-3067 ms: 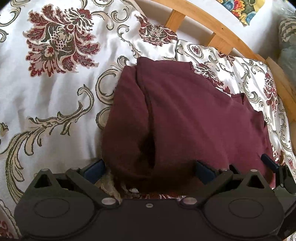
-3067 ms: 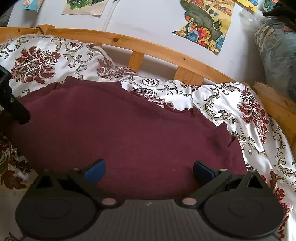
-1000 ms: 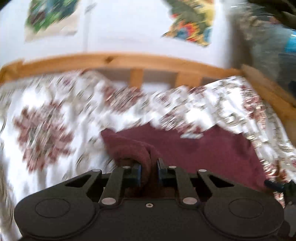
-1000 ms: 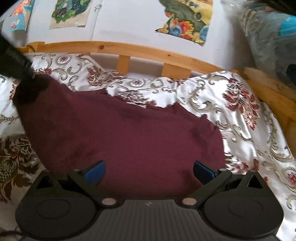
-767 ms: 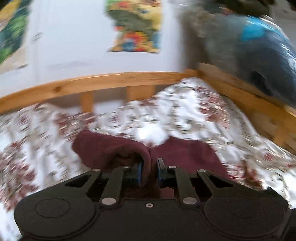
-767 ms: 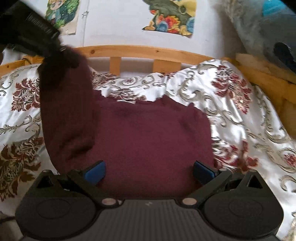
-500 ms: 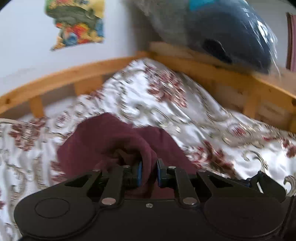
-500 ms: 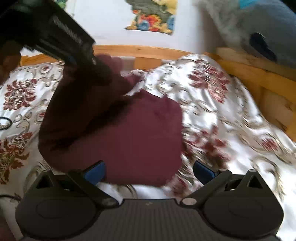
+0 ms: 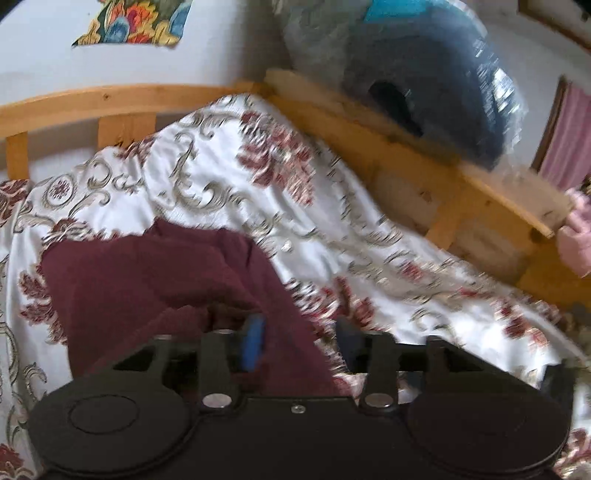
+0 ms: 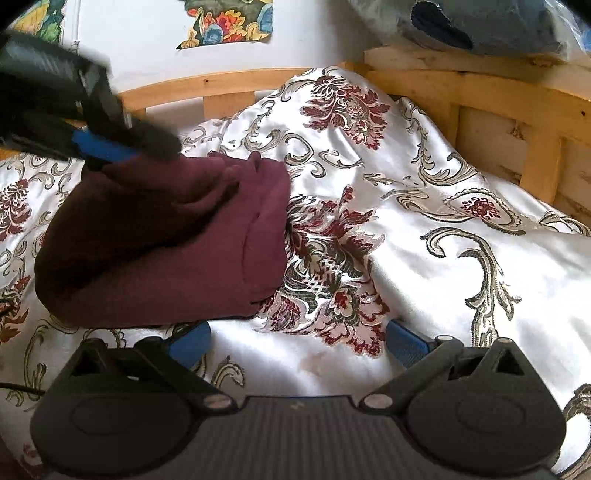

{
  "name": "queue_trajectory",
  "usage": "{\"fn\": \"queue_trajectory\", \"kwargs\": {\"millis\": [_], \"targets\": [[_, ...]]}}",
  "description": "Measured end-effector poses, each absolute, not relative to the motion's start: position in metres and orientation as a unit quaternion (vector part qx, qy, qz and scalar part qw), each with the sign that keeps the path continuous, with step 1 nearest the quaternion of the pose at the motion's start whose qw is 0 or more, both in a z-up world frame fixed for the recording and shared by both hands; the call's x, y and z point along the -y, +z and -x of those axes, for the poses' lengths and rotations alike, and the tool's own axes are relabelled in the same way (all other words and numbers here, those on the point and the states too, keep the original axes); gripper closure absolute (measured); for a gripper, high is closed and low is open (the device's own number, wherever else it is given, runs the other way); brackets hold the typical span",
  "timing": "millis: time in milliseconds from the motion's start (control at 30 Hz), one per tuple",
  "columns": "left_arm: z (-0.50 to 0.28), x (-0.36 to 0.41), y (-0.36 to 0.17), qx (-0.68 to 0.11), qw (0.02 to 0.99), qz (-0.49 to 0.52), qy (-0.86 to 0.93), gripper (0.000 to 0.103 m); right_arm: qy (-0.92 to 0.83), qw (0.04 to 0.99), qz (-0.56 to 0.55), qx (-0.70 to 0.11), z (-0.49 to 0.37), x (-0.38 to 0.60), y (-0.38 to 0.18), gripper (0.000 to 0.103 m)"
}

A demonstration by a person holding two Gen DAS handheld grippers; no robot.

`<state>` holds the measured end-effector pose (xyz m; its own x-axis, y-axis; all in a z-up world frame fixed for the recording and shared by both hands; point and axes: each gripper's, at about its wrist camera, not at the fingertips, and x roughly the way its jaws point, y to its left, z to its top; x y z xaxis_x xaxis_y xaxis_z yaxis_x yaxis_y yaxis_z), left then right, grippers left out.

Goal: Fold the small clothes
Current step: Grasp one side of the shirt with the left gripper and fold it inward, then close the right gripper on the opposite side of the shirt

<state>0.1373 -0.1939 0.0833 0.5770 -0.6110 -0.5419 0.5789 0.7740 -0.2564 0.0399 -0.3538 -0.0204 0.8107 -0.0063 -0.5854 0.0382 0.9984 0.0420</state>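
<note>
A dark maroon garment (image 10: 159, 251) lies folded over on itself on the floral satin bedspread (image 10: 424, 236). In the left wrist view the maroon garment (image 9: 147, 280) fills the lower left. My left gripper (image 9: 299, 343) has its jaws opening: the blue pads stand apart and a fold of the maroon cloth lies loose between them, not pressed. From the right wrist view the left gripper (image 10: 122, 147) hovers at the garment's top edge. My right gripper (image 10: 299, 343) is open over bare bedspread just right of the garment, with nothing between its fingers.
A wooden bed frame (image 10: 491, 88) runs along the back and right. A plastic-wrapped blue-grey bundle (image 9: 424, 74) rests on its ledge. Posters (image 10: 229, 22) hang on the white wall. A person's hand (image 9: 576, 240) shows at the right edge.
The left gripper carried the garment's left edge across to the right, doubling the cloth over, and its jaws have parted. The right gripper slid right, off the garment onto the bedspread.
</note>
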Motion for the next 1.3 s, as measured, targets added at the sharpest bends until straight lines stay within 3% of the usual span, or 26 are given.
{"fn": "queue_trajectory", "kwargs": {"millis": [200,400,733,867,1000,1233,1300], "targets": [[-0.120,0.168,0.106,-0.265,0.896,0.042,-0.353,0.016,-0.025,0.950,-0.032,-0.308,-0.043,0.354,-0.019,0.000],[-0.116,0.133,0.089,-0.271,0.917,0.025,-0.291,0.006,-0.032,0.958,-0.031,-0.284,-0.054,0.367,0.001,0.000],[-0.126,0.107,0.038,-0.299,0.922,0.034,-0.245,0.008,0.089,0.944,-0.107,-0.300,-0.131,0.389,0.052,0.000],[-0.126,0.114,0.036,-0.291,0.919,0.015,-0.264,0.019,0.143,0.915,-0.189,-0.326,-0.171,0.386,0.049,0.000],[-0.123,0.119,0.030,-0.295,0.915,0.000,-0.276,0.030,0.156,0.901,-0.209,-0.347,-0.206,0.375,0.041,0.015],[-0.120,0.120,0.027,-0.299,0.908,-0.001,-0.294,0.032,0.154,0.886,-0.190,-0.395,-0.244,0.356,0.021,0.039],[-0.119,0.122,0.025,-0.300,0.906,-0.003,-0.299,0.032,0.149,0.885,-0.188,-0.399,-0.249,0.353,0.016,0.056]]}}
